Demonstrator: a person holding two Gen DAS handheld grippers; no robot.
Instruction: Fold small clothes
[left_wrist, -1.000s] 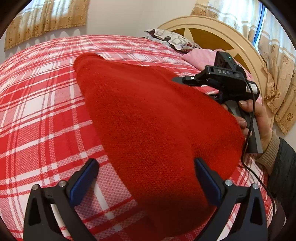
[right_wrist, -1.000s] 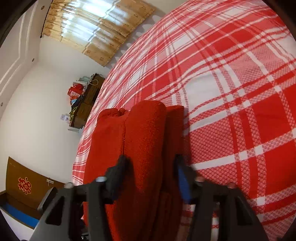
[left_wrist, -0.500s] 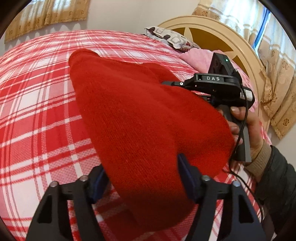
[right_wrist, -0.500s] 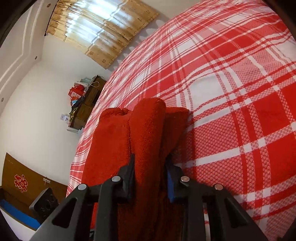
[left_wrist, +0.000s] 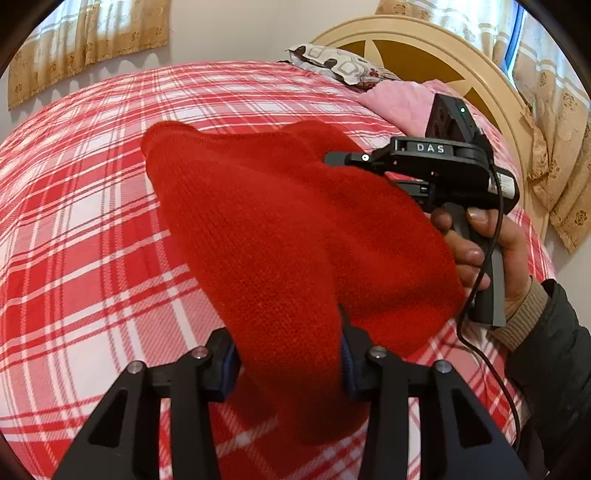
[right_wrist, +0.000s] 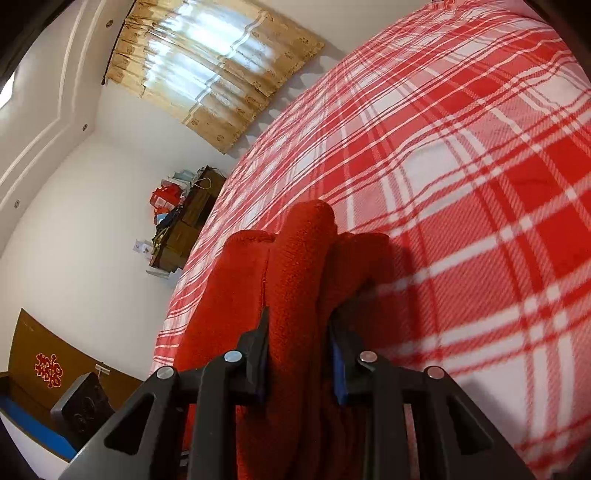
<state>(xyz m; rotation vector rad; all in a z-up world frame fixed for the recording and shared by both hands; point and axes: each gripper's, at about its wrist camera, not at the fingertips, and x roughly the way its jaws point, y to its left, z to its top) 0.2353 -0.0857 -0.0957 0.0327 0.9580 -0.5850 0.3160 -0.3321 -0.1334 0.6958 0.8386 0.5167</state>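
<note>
Red knit garment (left_wrist: 280, 236) lies lengthwise over the plaid bed (left_wrist: 85, 229), far end toward the headboard (left_wrist: 424, 48); its near end is cut off. Left tongs (left_wrist: 288, 363), having just closed, and right tongs (right_wrist: 299, 354) clamp it.

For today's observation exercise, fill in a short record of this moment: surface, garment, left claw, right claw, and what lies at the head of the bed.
surface: red and white plaid blanket on a bed
garment: red knitted garment, bunched and lifted at both held ends
left claw: has just been closing, pads now pressing a fold of the garment
right claw: shut on another fold of the garment
head of bed: patterned pillow, pink cloth, cream headboard
</note>
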